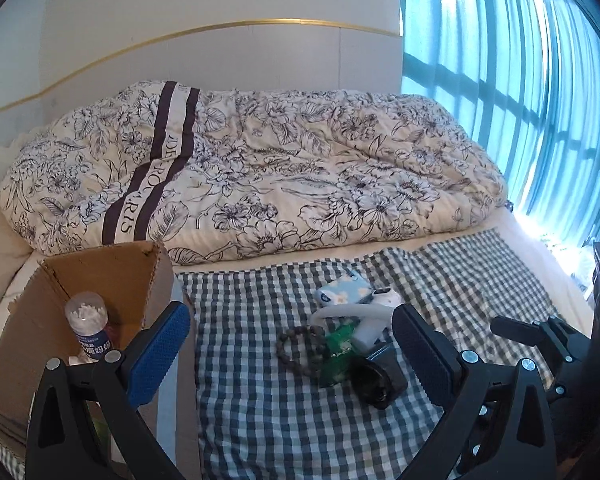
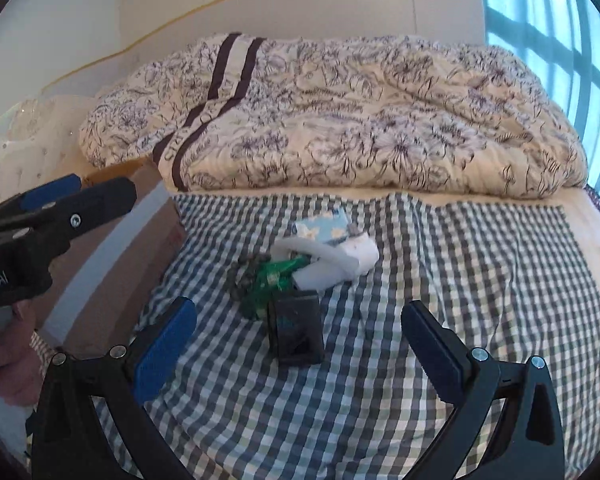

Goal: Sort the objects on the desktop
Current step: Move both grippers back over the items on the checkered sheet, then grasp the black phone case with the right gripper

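Note:
A small heap of objects lies on the checked cloth (image 1: 260,400). It holds a dark bead bracelet (image 1: 300,346), a green packet (image 1: 342,356), a black box (image 1: 380,376), a white adapter (image 1: 370,332) and a blue floral pack (image 1: 344,290). My left gripper (image 1: 290,312) is open, hovering just short of the heap with nothing between its fingers. In the right wrist view my right gripper (image 2: 298,312) is open too, and the black box (image 2: 296,328) lies on the cloth between its fingers, untouched. The bracelet (image 2: 246,272) and green packet (image 2: 274,280) lie just beyond.
An open cardboard box (image 1: 100,272) stands left of the cloth with a clear bottle of cotton swabs (image 1: 88,328) inside. A flowered quilt (image 1: 260,168) is bunched behind. A blue-curtained window (image 1: 520,100) is on the right. A hand (image 2: 8,360) holds the left gripper (image 2: 106,185).

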`<action>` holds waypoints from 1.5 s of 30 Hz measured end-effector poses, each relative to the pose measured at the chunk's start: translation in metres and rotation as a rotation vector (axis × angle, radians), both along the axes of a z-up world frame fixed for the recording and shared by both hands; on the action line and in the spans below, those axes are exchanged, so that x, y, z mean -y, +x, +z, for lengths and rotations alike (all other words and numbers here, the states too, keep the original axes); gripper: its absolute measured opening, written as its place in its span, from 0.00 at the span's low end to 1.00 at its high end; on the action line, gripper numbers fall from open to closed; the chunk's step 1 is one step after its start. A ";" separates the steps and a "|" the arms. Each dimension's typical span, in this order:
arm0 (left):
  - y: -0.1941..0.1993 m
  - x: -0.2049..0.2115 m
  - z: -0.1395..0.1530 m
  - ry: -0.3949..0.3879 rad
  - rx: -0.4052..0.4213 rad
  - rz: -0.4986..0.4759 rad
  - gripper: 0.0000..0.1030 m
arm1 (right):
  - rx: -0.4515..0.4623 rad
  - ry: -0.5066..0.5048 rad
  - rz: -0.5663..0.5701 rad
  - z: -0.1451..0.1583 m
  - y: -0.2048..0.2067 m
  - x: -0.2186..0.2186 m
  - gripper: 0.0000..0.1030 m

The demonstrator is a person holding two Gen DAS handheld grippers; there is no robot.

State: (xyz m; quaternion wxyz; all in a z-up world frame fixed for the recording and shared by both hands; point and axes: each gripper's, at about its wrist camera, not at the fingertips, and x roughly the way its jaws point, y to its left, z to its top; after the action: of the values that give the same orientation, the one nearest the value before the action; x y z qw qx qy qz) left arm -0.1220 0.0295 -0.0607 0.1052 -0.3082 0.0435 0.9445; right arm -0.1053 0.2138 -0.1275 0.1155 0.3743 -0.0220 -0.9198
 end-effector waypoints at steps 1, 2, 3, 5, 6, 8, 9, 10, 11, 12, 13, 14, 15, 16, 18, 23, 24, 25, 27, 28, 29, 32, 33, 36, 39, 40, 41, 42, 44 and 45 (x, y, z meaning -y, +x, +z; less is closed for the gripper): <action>-0.002 -0.001 -0.004 -0.004 0.007 0.001 1.00 | 0.013 0.000 -0.003 -0.006 -0.001 -0.001 1.00; -0.003 -0.002 -0.008 -0.006 0.014 0.001 1.00 | 0.023 0.000 -0.005 -0.010 -0.003 -0.002 1.00; -0.004 -0.003 -0.012 -0.007 0.022 0.001 1.00 | 0.033 0.000 -0.006 -0.014 -0.004 -0.003 1.00; -0.007 -0.005 -0.020 -0.011 0.037 0.003 1.00 | 0.048 0.006 -0.008 -0.021 -0.006 -0.003 1.00; -0.008 -0.006 -0.024 -0.015 0.044 0.003 1.00 | 0.056 0.010 -0.008 -0.025 -0.008 -0.003 1.00; -0.010 -0.008 -0.030 -0.020 0.055 -0.005 1.00 | 0.068 0.015 -0.005 -0.032 -0.010 -0.003 1.00; -0.010 -0.009 -0.033 -0.024 0.058 -0.008 1.00 | 0.073 0.018 -0.003 -0.035 -0.011 -0.003 1.00; -0.010 -0.010 -0.035 -0.028 0.060 -0.012 1.00 | 0.078 0.020 -0.001 -0.039 -0.013 -0.002 1.00; -0.011 -0.012 -0.037 -0.032 0.062 -0.017 1.00 | 0.083 0.021 0.003 -0.042 -0.014 -0.001 1.00; -0.011 -0.013 -0.038 -0.035 0.063 -0.021 1.00 | 0.087 0.023 0.006 -0.045 -0.015 0.000 1.00; -0.011 -0.014 -0.040 -0.037 0.065 -0.025 1.00 | 0.090 0.025 0.009 -0.048 -0.017 0.001 1.00; -0.012 -0.014 -0.042 -0.039 0.068 -0.027 1.00 | 0.091 0.025 0.011 -0.050 -0.019 0.002 1.00; -0.012 -0.015 -0.043 -0.041 0.071 -0.027 1.00 | 0.093 0.023 0.012 -0.052 -0.020 0.002 1.00; -0.013 -0.015 -0.045 -0.042 0.075 -0.028 1.00 | 0.095 0.018 0.012 -0.054 -0.022 0.003 1.00; -0.013 -0.015 -0.048 -0.042 0.078 -0.029 1.00 | 0.096 0.009 0.012 -0.057 -0.025 0.003 1.00; -0.018 -0.017 -0.053 -0.045 0.086 -0.013 1.00 | 0.106 0.001 0.022 -0.065 -0.035 0.007 0.97; -0.019 -0.017 -0.054 -0.043 0.088 -0.011 1.00 | 0.114 -0.007 0.026 -0.068 -0.038 0.008 0.92; -0.020 -0.017 -0.055 -0.041 0.089 -0.010 1.00 | 0.123 -0.017 0.031 -0.071 -0.040 0.008 0.80; -0.022 -0.019 -0.058 -0.040 0.095 -0.013 1.00 | 0.149 -0.029 0.040 -0.077 -0.044 0.010 0.62; -0.022 -0.021 -0.059 -0.041 0.097 -0.015 1.00 | 0.161 -0.022 0.046 -0.081 -0.046 0.012 0.58; -0.023 -0.022 -0.060 -0.043 0.099 -0.019 1.00 | 0.166 -0.014 0.048 -0.084 -0.047 0.014 0.58; -0.025 -0.026 -0.064 -0.045 0.113 -0.028 1.00 | 0.182 -0.010 0.044 -0.091 -0.051 0.016 0.56; -0.025 -0.026 -0.064 -0.040 0.119 -0.032 1.00 | 0.185 -0.015 0.046 -0.092 -0.052 0.016 0.51; -0.027 -0.028 -0.066 -0.022 0.130 -0.042 1.00 | 0.196 -0.017 0.051 -0.093 -0.054 0.014 0.43; -0.029 -0.031 -0.070 -0.013 0.139 -0.049 1.00 | 0.197 -0.025 0.043 -0.093 -0.052 0.009 0.43; -0.030 -0.032 -0.072 -0.013 0.144 -0.050 1.00 | 0.197 -0.026 0.034 -0.093 -0.051 0.006 0.43; -0.031 -0.033 -0.074 -0.011 0.149 -0.052 1.00 | 0.197 -0.026 0.026 -0.092 -0.050 0.004 0.43; -0.031 -0.034 -0.076 -0.007 0.154 -0.053 1.00 | 0.196 -0.024 0.019 -0.091 -0.048 0.001 0.43; -0.033 -0.036 -0.081 -0.002 0.165 -0.054 1.00 | 0.195 -0.016 0.003 -0.090 -0.046 -0.004 0.43; -0.034 -0.037 -0.084 0.001 0.173 -0.054 1.00 | 0.195 -0.013 -0.005 -0.089 -0.045 -0.008 0.43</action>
State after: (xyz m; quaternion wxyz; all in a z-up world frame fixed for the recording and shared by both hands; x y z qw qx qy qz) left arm -0.1558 0.0664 -0.1451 0.1344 -0.3871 0.0419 0.9112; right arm -0.1505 0.2216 -0.2164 0.1129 0.4611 -0.0399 -0.8792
